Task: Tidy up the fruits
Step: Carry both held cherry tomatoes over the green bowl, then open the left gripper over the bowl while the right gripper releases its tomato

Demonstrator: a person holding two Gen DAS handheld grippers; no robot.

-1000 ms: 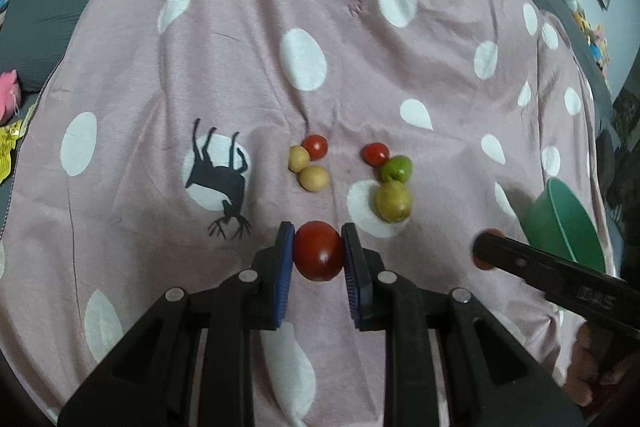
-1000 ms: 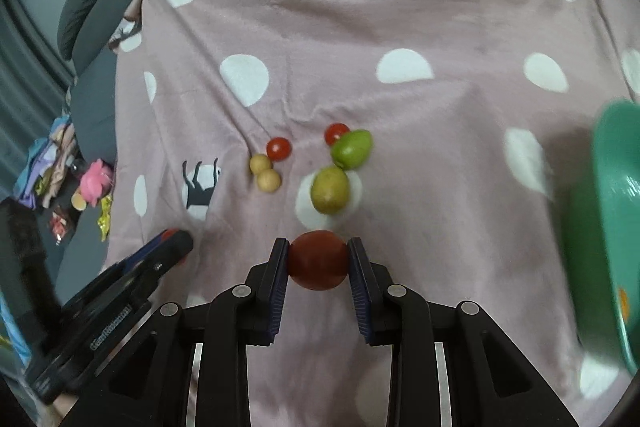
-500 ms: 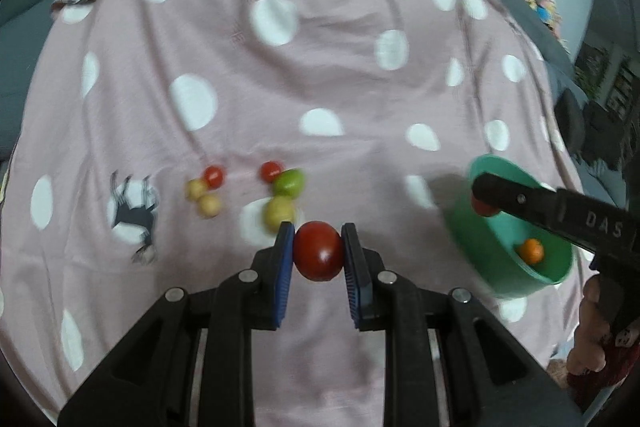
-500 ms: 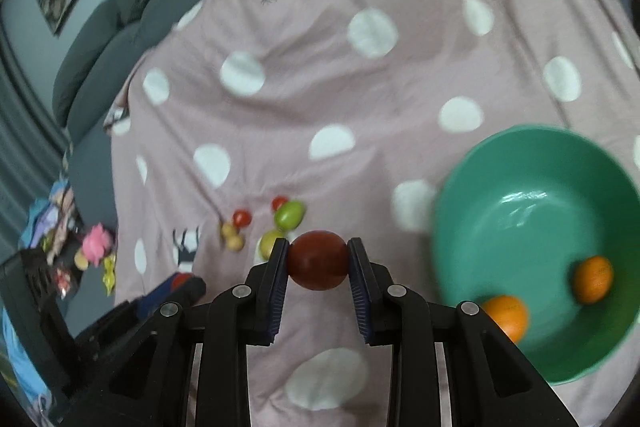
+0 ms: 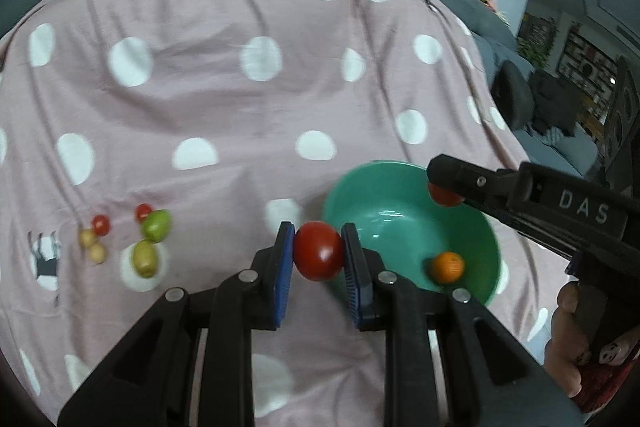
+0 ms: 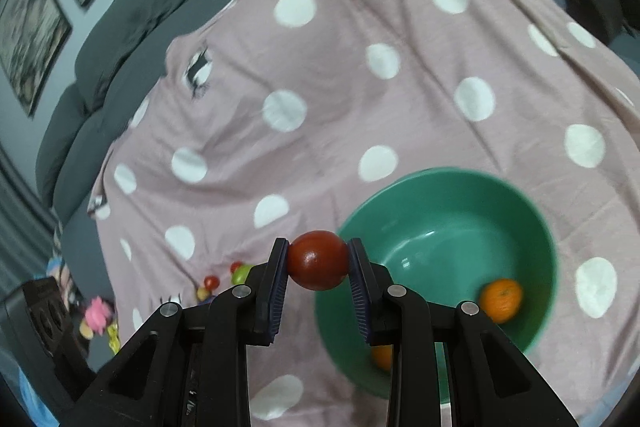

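Left wrist view, far left: a loose cluster of fruit lies on the pink polka-dot blanket (image 5: 224, 99) — two small yellowish fruits (image 5: 91, 245) touching a cherry tomato (image 5: 100, 225), then a second cherry tomato (image 5: 143, 212) against a green fruit (image 5: 156, 225), with a yellow-green fruit (image 5: 144, 259) just below on a white dot.
Left wrist view, centre: the left gripper (image 5: 319, 259) clamps a red tomato (image 5: 319, 251) between its blue pads, held above the blanket just left of the green bowl (image 5: 490, 247).
Left wrist view, right: one orange (image 5: 448, 267) sits inside the bowl; the right gripper (image 5: 445, 191) reaches in from the right over the bowl's far rim, gripping a second red tomato (image 5: 442, 195) of which only a small part shows. A hand (image 5: 568, 351) with painted nails holds its handle at the lower right edge.
Right wrist view, far left: the fruit cluster shows small and partly hidden behind the gripper body; a pink toy (image 6: 98, 309) lies off the blanket's edge.
Right wrist view, centre: the right gripper (image 6: 318, 261) pinches its red tomato (image 6: 318, 259) between both pads, over the near-left rim of the green bowl (image 6: 448, 179).
Right wrist view, right: two oranges rest in the bowl, one (image 6: 501, 299) in full view, the other (image 6: 382, 357) partly hidden behind a finger.
Backdrop: a grey sofa (image 6: 132, 23) borders the blanket.
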